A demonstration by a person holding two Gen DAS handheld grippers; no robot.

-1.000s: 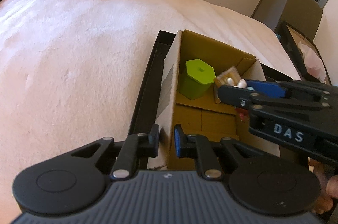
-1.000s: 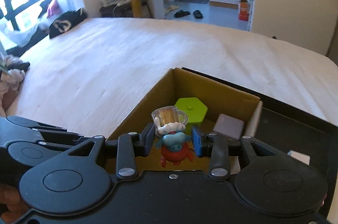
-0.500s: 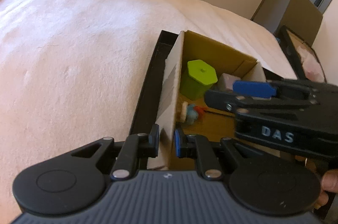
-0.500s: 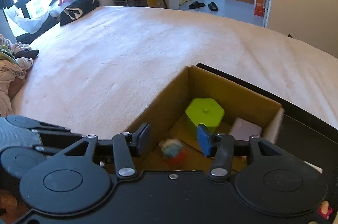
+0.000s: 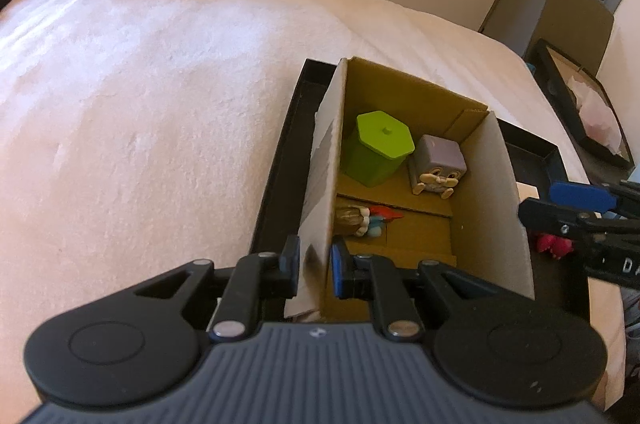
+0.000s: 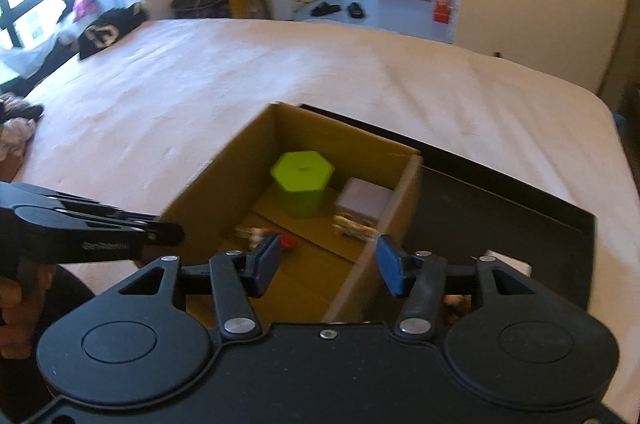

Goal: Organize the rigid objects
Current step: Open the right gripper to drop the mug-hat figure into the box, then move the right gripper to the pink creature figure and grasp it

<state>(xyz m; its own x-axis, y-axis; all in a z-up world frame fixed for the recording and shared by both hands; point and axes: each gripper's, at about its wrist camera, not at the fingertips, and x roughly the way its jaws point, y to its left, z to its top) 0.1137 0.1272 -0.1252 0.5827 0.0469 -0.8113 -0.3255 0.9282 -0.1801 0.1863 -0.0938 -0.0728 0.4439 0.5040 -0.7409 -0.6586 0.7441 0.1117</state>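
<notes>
Cardboard box [image 5: 492,184] on black tray [image 5: 280,160], holding green pot [image 5: 380,152], purple cube figure [image 5: 440,164] and toppled small figure [image 5: 368,220]; left gripper [image 5: 314,260] clamped on box wall, right gripper [image 6: 326,260] spread wide, holding nothing.

Left claw [image 5: 315,260] pinches the cardboard box [image 5: 492,184] wall beside 3 toys.

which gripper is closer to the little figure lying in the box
Left. The left gripper clamps the box wall right beside the figure; the right gripper hangs open over the opposite wall.
</notes>
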